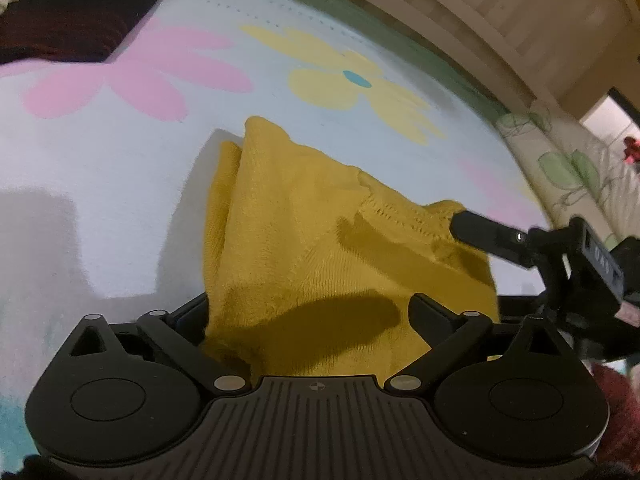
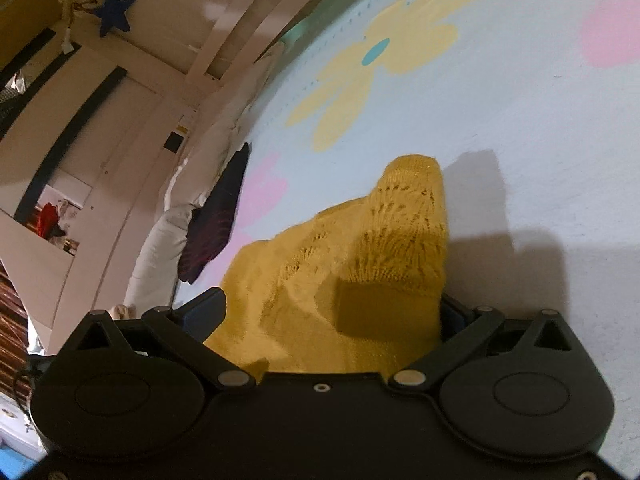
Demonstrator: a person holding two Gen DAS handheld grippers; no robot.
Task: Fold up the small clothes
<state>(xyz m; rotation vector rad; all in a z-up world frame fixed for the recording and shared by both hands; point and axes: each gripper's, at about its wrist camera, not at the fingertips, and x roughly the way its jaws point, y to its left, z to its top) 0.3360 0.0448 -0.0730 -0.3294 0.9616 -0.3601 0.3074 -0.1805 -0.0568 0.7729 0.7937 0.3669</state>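
On a pale blue cover (image 1: 120, 184) printed with large flowers: item one, far left in the left wrist view, a dark garment (image 1: 76, 20), folded flat near the cover's edge, well apart from everything else. Item two, a pink flower (image 1: 132, 76) just beside it. Item three, a yellow flower (image 1: 344, 80) with a teal centre, further right. Item four, centre, a mustard knit garment (image 1: 312, 240), bunched and lifted off the cover, a peak standing up at its far end and an openwork panel along its right side. Left gripper (image 1: 308, 312): fingers spread wide, the knit filling the gap between them and draping over the body; whether the fingers press it cannot be told. Right gripper (image 1: 472, 232): enters from the right, its tip meeting the knit's right corner, cloth bunched around it. Right wrist view, same order: dark garment (image 2: 216, 216) at left by a white pillow (image 2: 180, 220); knit (image 2: 352, 280) centre, heaped between the wide-set fingers of the right gripper (image 2: 332, 312) and covering the right finger's tip; grip not discernible from here.
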